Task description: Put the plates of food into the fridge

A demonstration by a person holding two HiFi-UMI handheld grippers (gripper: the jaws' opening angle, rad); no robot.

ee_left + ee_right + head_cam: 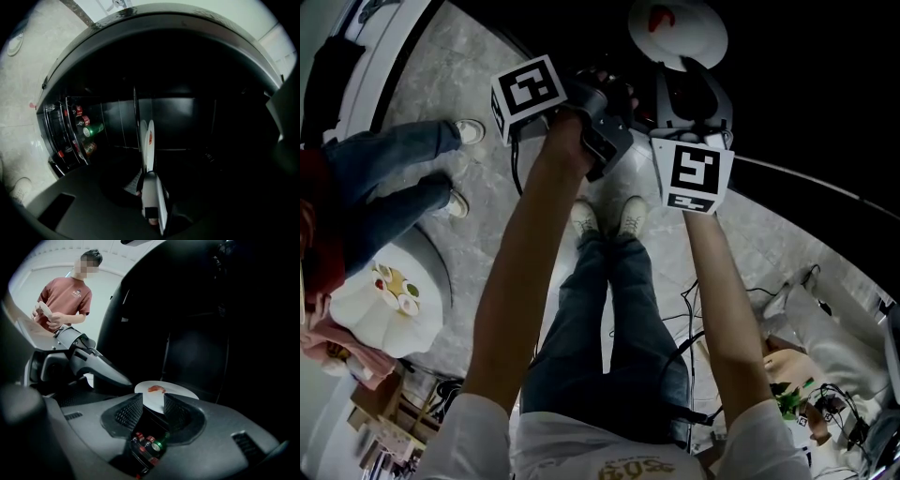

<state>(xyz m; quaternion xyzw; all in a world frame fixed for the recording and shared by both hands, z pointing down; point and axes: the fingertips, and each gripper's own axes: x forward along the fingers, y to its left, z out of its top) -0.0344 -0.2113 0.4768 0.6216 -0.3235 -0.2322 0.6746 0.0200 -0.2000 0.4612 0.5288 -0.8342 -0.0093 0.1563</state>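
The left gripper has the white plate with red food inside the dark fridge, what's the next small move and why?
Probably lower the round white plate with red food until it rests inside the dark fridge, then open the left gripper. Its jaws pinch the plate's rim; the right gripper stands open, not clamping it.

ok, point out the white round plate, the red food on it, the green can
white round plate [176, 389]: right gripper view, bare top face.
red food piece [156, 389]: right gripper view, its middle.
green can [93, 130]: left gripper view, its side.
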